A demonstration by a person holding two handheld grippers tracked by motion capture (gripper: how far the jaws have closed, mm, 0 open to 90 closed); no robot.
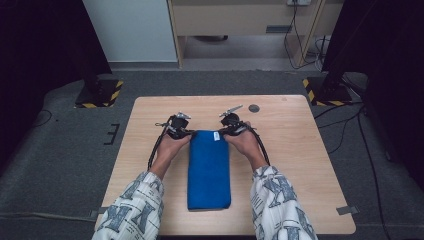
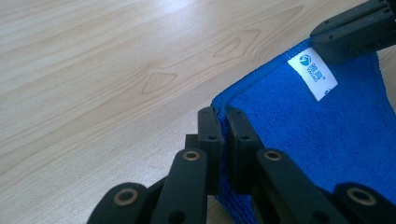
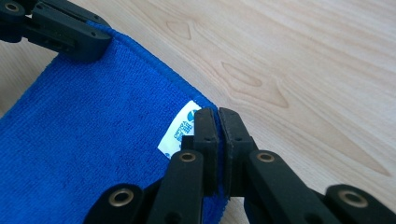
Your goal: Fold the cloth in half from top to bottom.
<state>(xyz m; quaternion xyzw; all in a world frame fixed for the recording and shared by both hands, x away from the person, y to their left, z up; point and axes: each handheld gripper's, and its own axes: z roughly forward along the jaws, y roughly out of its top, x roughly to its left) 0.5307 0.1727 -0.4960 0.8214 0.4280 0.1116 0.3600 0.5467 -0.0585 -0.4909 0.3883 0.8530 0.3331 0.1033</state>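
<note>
A blue towel (image 1: 209, 170), folded into a long strip, lies on the wooden table (image 1: 300, 150) and runs from near the front edge toward the middle. My left gripper (image 1: 190, 133) is shut on its far left corner. In the left gripper view the jaws (image 2: 222, 114) pinch the towel's (image 2: 317, 135) edge. My right gripper (image 1: 225, 132) is shut on the far right corner. In the right gripper view its jaws (image 3: 217, 115) close on the towel (image 3: 84, 140) beside a white label (image 3: 180, 133). Both far corners sit at table level.
A small dark round disc (image 1: 254, 108) is set in the table beyond the right gripper. Black stands with yellow-striped bases (image 1: 99, 94) (image 1: 327, 92) flank the table's far corners on the grey floor. Bare wood lies either side of the towel.
</note>
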